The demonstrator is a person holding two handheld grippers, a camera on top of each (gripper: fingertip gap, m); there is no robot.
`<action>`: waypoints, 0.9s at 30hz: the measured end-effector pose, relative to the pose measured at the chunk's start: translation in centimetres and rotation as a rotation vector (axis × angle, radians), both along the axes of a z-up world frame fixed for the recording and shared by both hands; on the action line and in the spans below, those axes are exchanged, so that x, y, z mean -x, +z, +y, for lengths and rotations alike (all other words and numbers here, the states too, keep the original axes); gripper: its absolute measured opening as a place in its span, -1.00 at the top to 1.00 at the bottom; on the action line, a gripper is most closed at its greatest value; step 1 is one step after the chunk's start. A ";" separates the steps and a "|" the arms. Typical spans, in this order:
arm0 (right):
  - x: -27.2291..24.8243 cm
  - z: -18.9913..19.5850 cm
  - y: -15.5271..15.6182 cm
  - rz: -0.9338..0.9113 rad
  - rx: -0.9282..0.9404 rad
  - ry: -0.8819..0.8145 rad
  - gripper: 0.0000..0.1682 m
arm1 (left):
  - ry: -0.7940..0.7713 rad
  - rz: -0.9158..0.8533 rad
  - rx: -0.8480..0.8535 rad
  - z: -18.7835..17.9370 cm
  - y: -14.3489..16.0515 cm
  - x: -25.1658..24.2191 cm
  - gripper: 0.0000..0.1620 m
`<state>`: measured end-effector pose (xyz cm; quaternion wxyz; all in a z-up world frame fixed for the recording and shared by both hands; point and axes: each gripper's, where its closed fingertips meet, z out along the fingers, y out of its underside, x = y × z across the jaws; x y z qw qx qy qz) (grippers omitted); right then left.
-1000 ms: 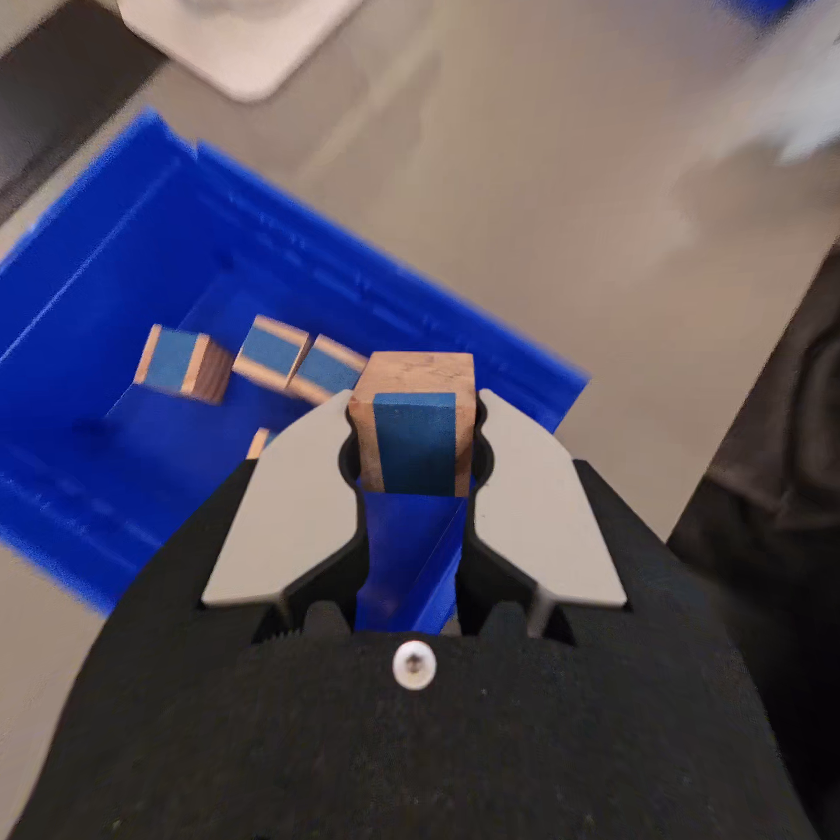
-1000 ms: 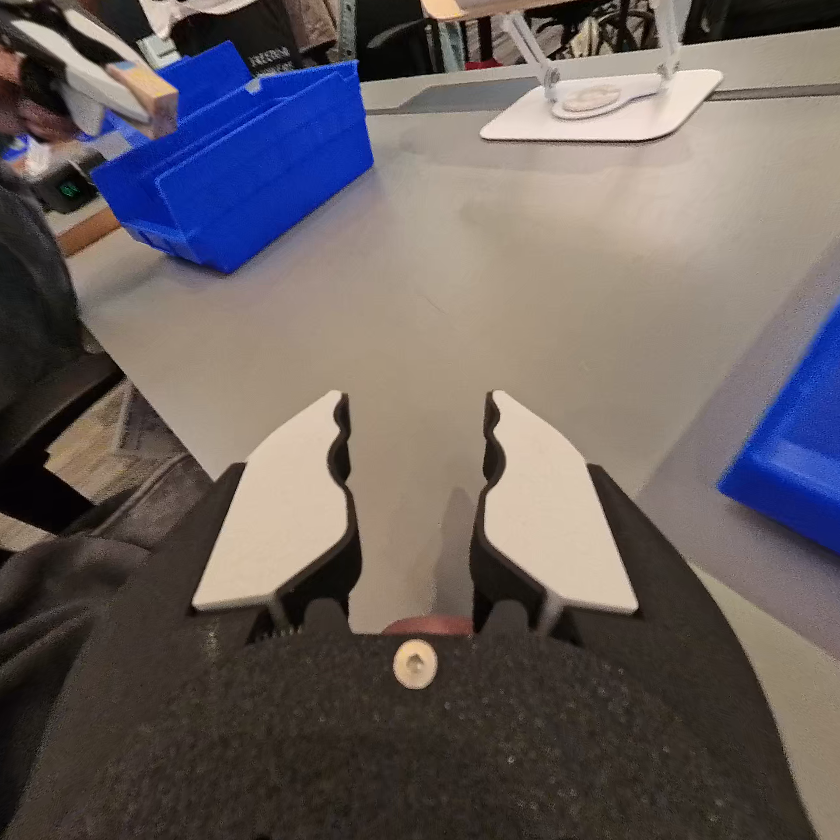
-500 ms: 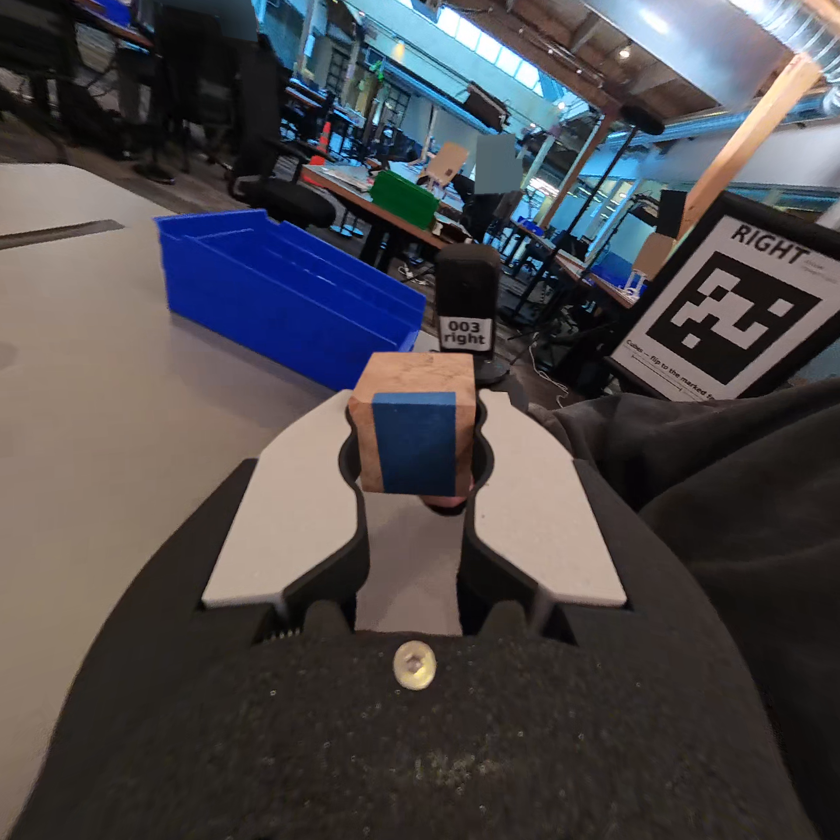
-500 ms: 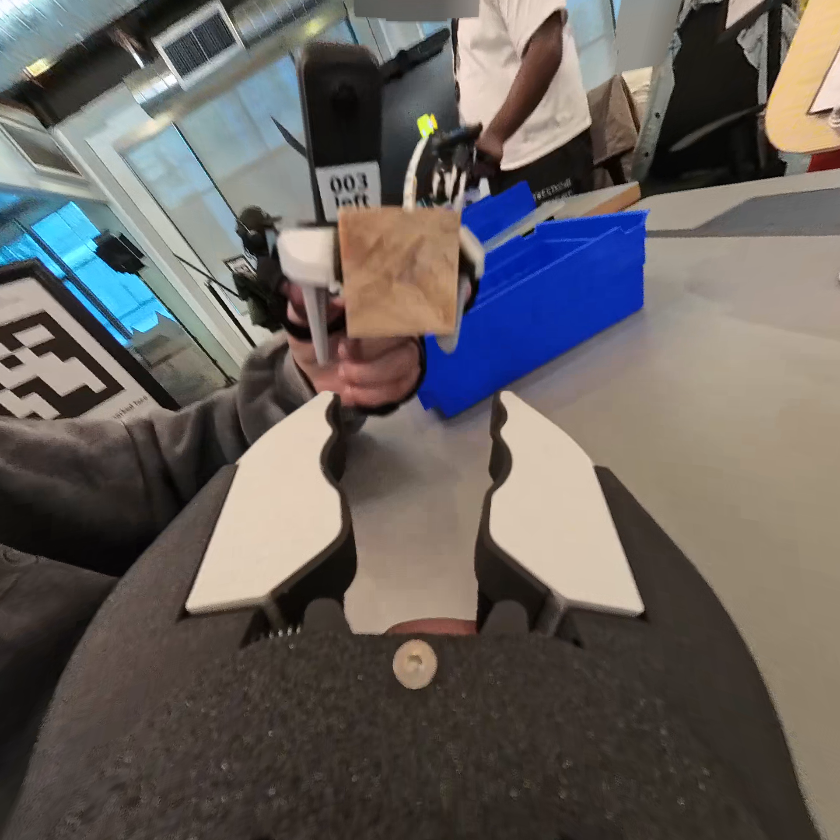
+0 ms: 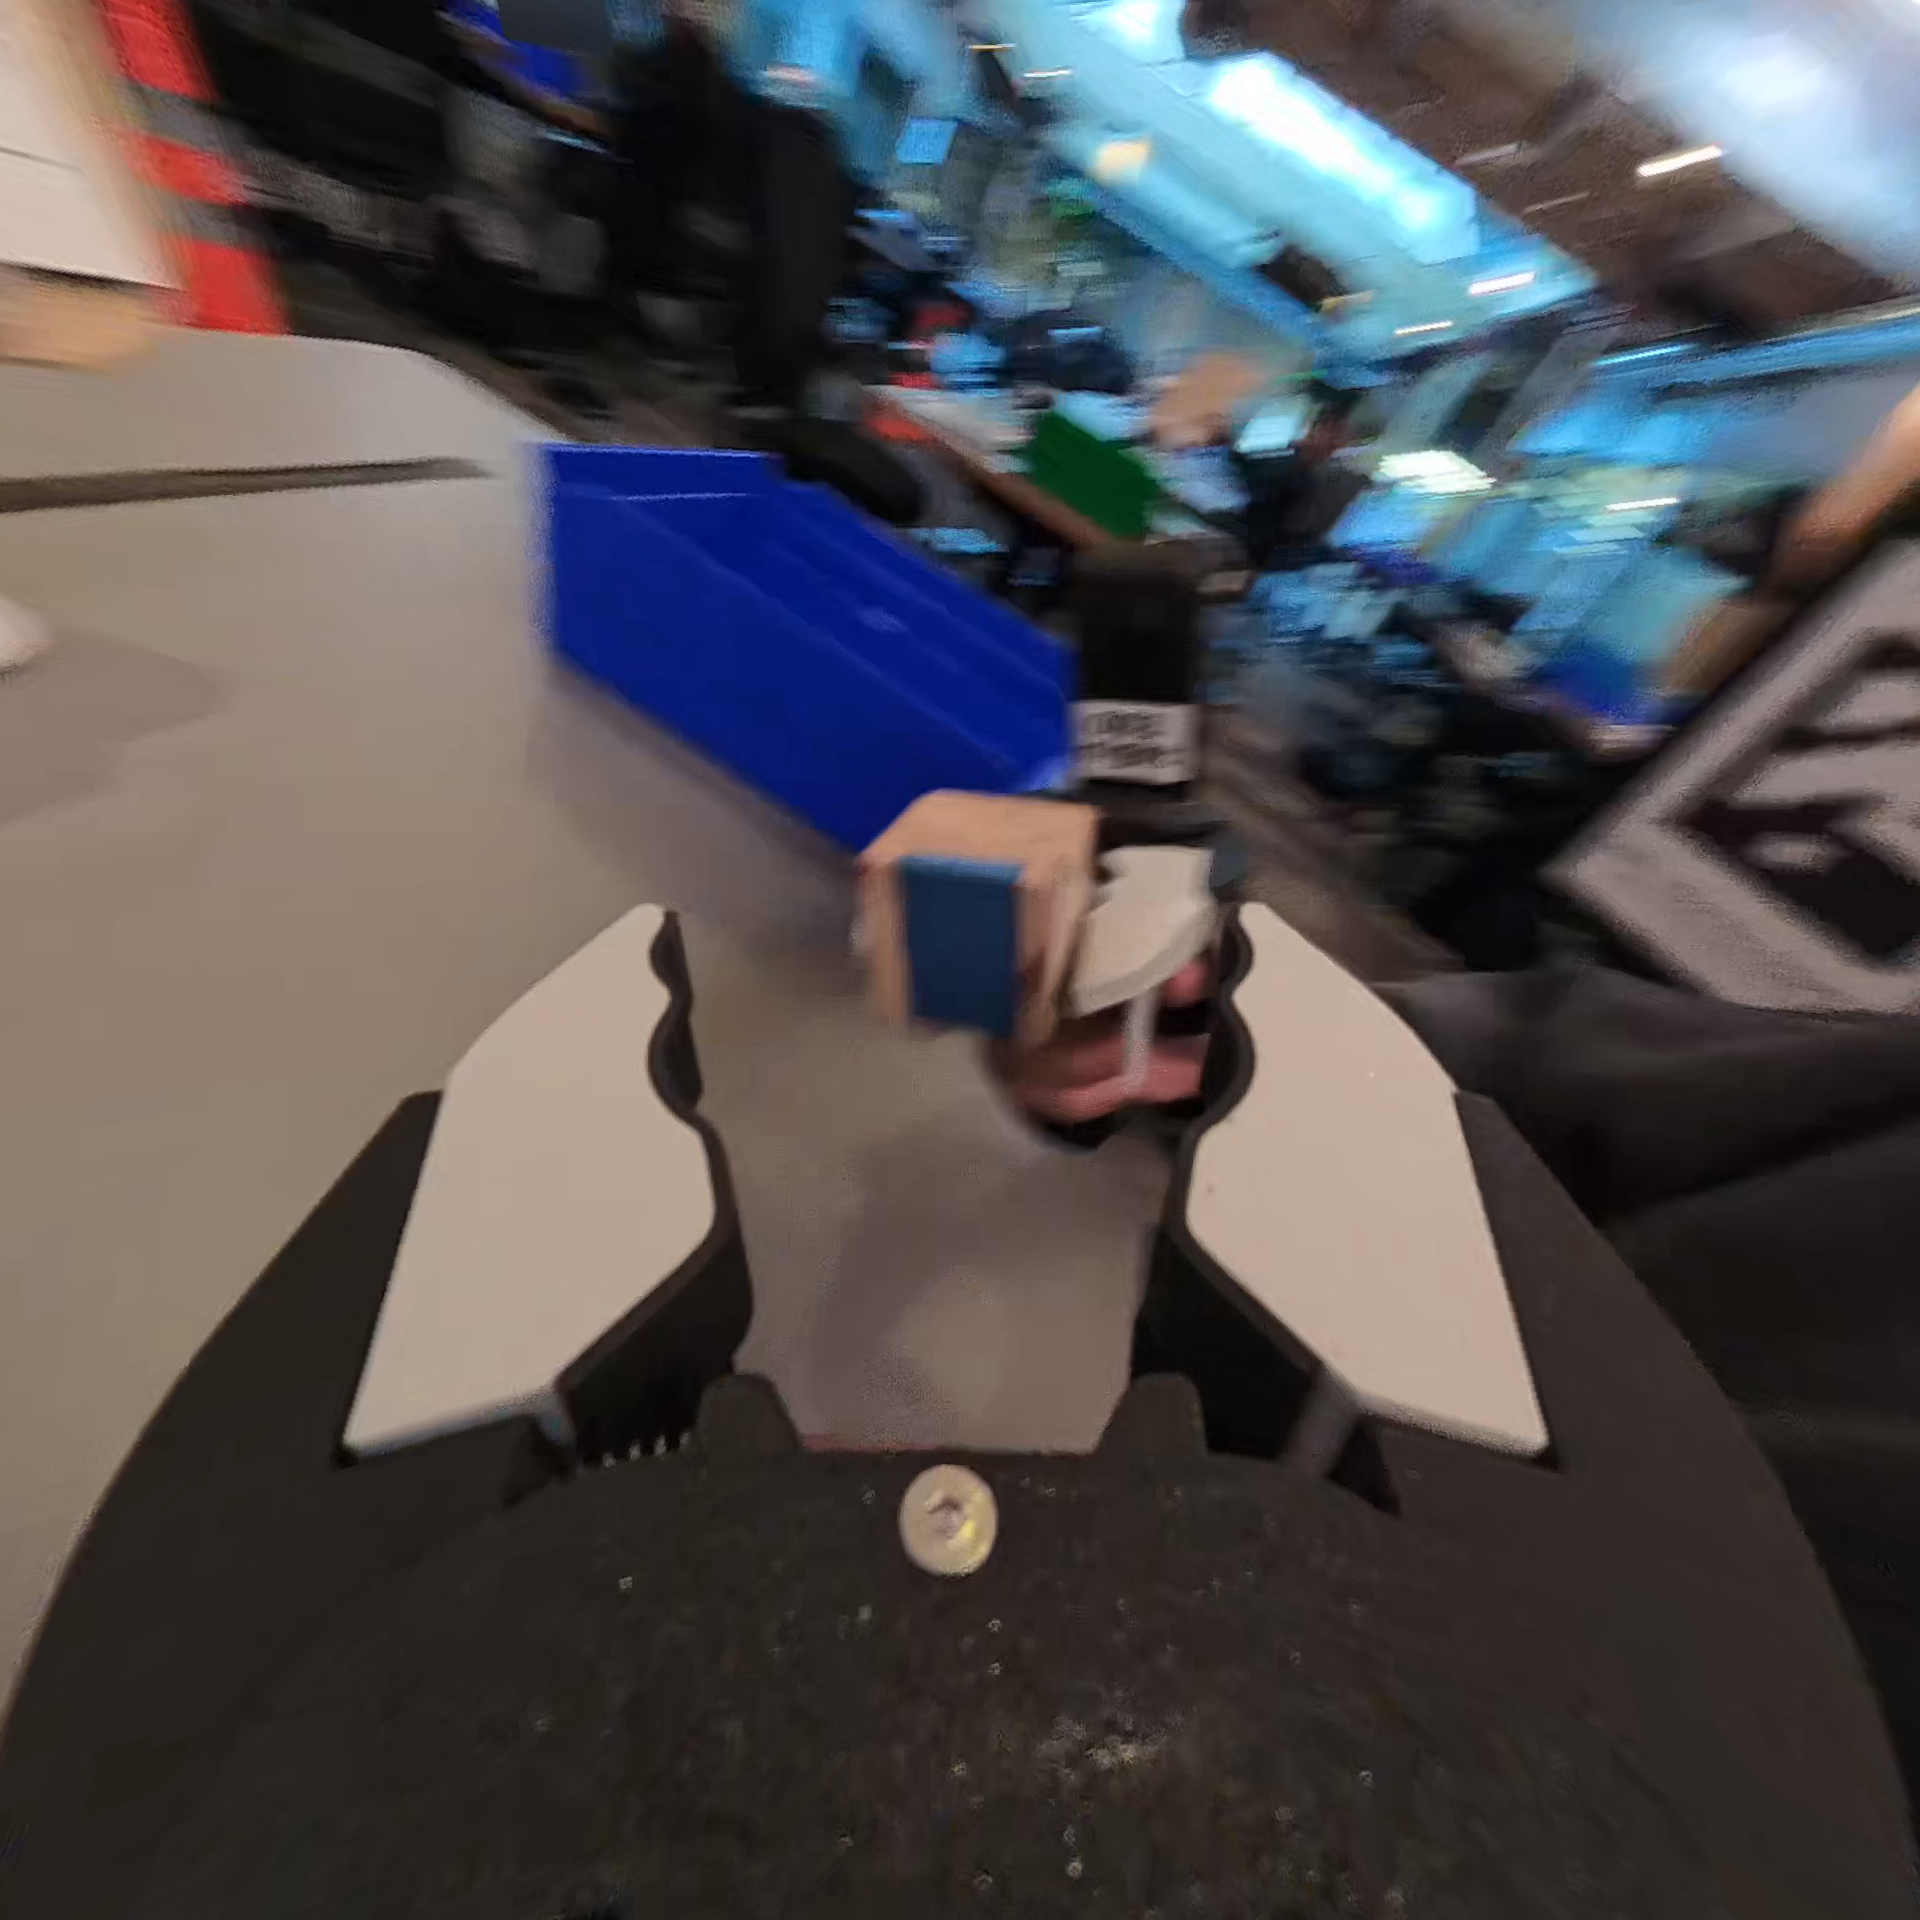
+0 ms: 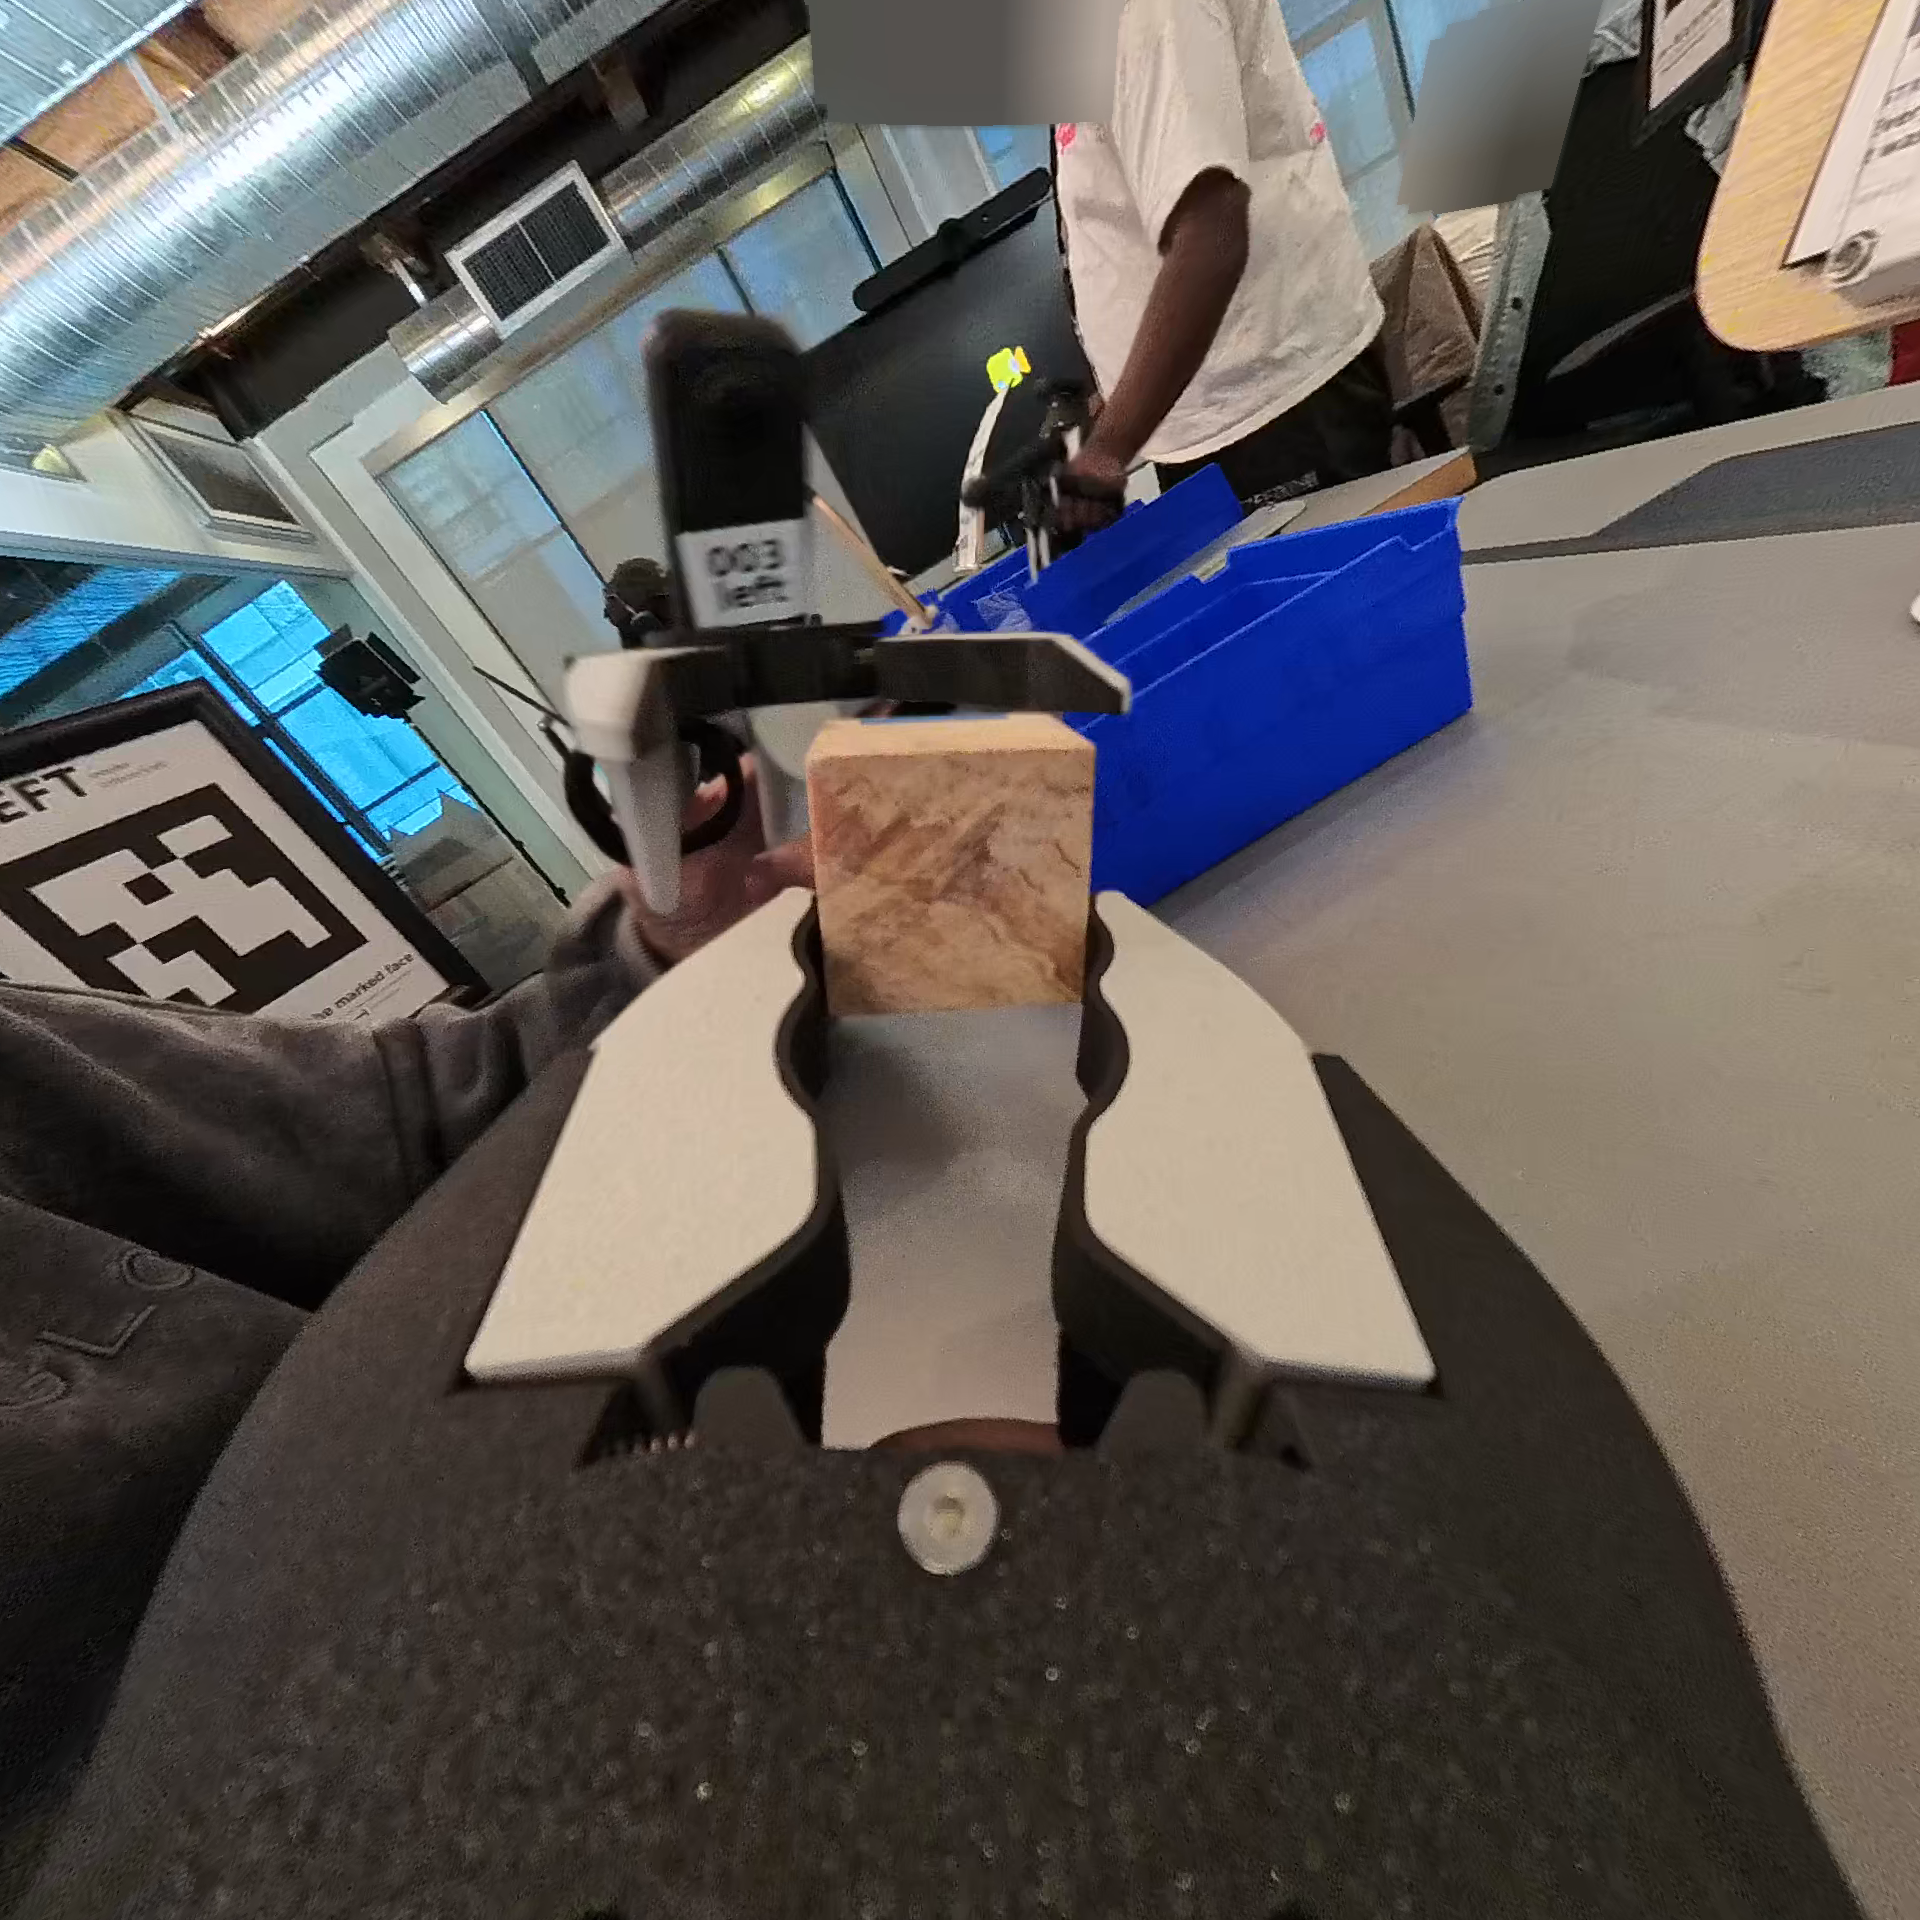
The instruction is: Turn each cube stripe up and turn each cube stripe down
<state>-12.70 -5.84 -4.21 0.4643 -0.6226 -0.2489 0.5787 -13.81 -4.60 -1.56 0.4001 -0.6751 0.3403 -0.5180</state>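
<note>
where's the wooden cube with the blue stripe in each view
Left wrist view: the wooden cube with the blue stripe sits just above centre, stripe facing the camera, held by the right gripper beyond the open left gripper.
Right wrist view: the cube is centred between this gripper's fingertips, plain wood facing the camera.
Shared landmark: a blue plastic bin on the grey table behind the cube.

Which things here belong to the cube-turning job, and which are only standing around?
Part of the job:
- wooden cube with blue stripe
- right gripper, closed on the cube
- left gripper, open
- blue bin

Only standing around:
- framed marker sign
- person in white shirt
- grey table
</note>
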 end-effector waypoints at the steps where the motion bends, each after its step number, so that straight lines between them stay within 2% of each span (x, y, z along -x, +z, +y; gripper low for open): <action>1: -0.3 0.0 0.0 -0.005 0.000 -0.011 0.46 | 0.164 0.097 -0.057 1.1 -1.1 1.9 -0.16; 3: -1.0 0.3 -0.2 -0.024 0.005 -0.044 0.46 | 0.519 0.311 -0.160 2.9 -3.9 7.2 -0.10; 5: -1.7 0.8 -0.5 -0.054 0.008 -0.094 0.46 | 0.701 0.380 -0.217 2.1 -5.9 10.8 0.01; 8: -3.1 1.7 -0.4 -0.118 -0.006 -0.193 0.46 | 0.674 0.436 -0.175 -0.4 -8.8 11.5 0.03; 11: -7.0 3.3 2.5 -0.249 -0.091 -0.376 0.46 | 0.624 0.441 -0.149 -1.2 -10.0 11.3 0.05; 14: -15.5 6.2 6.3 -0.411 -0.108 -0.664 0.46 | 0.584 0.437 -0.131 -1.1 -10.2 10.8 0.08; 16: -22.8 9.0 7.6 -0.553 -0.089 -0.902 0.46 | 0.545 0.449 -0.117 -1.4 -10.7 10.3 0.08; 17: -26.0 10.6 7.1 -0.652 -0.036 -0.979 0.46 | 0.528 0.467 -0.110 -1.6 -11.2 10.1 0.08; 19: -30.1 13.7 2.9 -0.851 0.185 -0.953 0.46 | 0.503 0.494 -0.102 -1.8 -11.9 9.9 0.09; 21: -31.5 16.4 -2.2 -0.956 0.390 -0.831 0.45 | 0.481 0.496 -0.101 -2.1 -12.1 9.5 0.09; 24: -33.0 19.0 -8.4 -1.124 0.573 -0.763 0.45 | 0.462 0.512 -0.114 -2.3 -12.1 9.3 0.10; 27: -33.8 20.2 -11.2 -1.235 0.656 -0.752 0.45 | 0.460 0.531 -0.122 -2.4 -12.2 9.4 0.10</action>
